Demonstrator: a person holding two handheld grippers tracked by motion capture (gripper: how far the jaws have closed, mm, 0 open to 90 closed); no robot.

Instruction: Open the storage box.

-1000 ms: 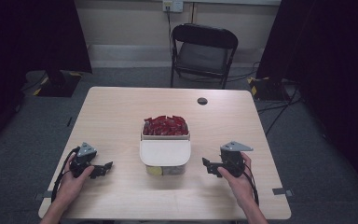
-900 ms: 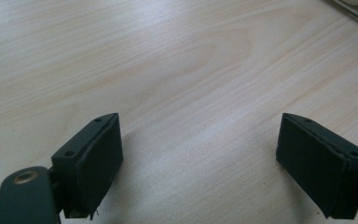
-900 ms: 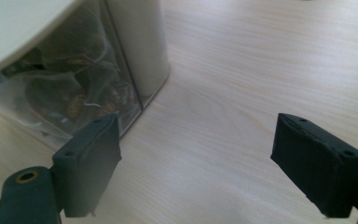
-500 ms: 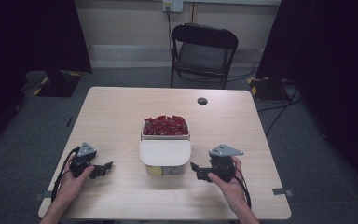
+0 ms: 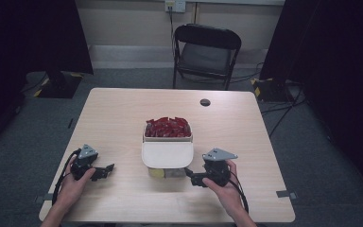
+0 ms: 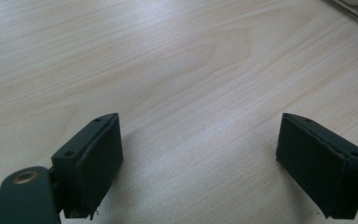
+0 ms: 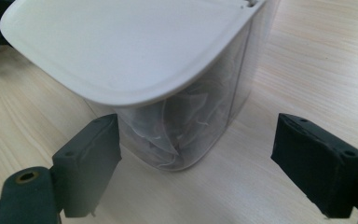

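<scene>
A clear plastic container (image 5: 167, 156) stands mid-table with its white lid (image 5: 167, 154) folded out over the near half; the far half holds several red packets (image 5: 167, 127). In the right gripper view the lid (image 7: 135, 44) overhangs the clear wall (image 7: 200, 121), with pale sachets inside. My right gripper (image 5: 192, 178) is open just right of the container's near corner, jaws pointing at it; its own view (image 7: 196, 163) has the corner between the jaws. My left gripper (image 5: 105, 169) rests open on the table at the left, apart from the container, with bare wood between its jaws (image 6: 200, 158).
A small black disc (image 5: 205, 102) lies on the wooden table (image 5: 123, 113) at the far right. A black folding chair (image 5: 207, 49) stands behind the table. Cables trail on the grey carpet.
My right gripper has moved left toward the container's near right corner. The left gripper has stayed in place.
</scene>
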